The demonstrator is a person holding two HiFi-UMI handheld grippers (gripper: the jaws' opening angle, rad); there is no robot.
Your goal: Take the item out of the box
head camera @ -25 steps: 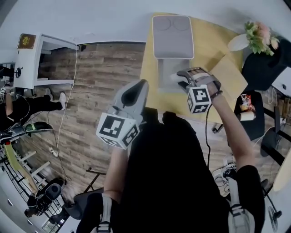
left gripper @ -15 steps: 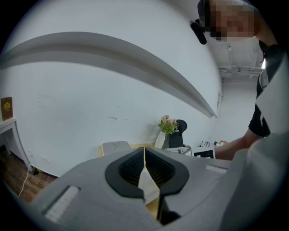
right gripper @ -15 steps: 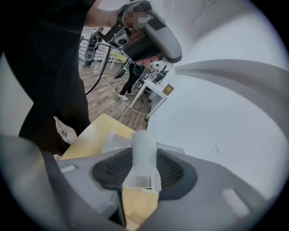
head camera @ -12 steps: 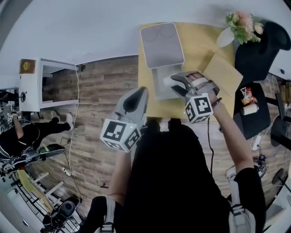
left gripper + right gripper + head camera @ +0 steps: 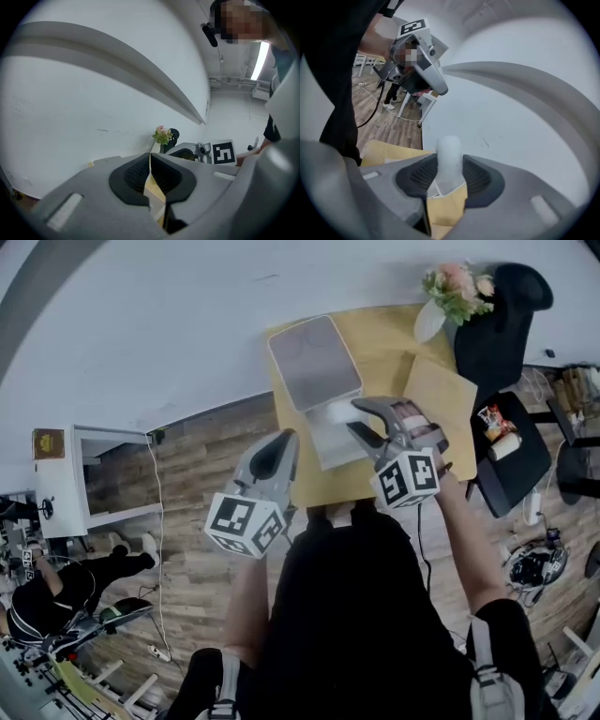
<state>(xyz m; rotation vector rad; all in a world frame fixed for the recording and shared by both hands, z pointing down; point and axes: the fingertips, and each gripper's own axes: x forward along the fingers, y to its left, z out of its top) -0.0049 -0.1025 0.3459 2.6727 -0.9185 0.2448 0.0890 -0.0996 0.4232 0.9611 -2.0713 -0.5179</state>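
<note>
My right gripper clamps a white rounded item over the open grey box on the yellow table, while my left gripper, jaws pinched nearly together around nothing, hangs left of the box and nearer to me.

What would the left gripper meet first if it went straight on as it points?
Probably the flowers across the yellow table: they show just above the tips of the left gripper. Depth is unclear; it might reach the wall instead.

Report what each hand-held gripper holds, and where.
The right hand-held gripper clamps the white item around its middle; the left hand-held gripper holds nothing.
</note>
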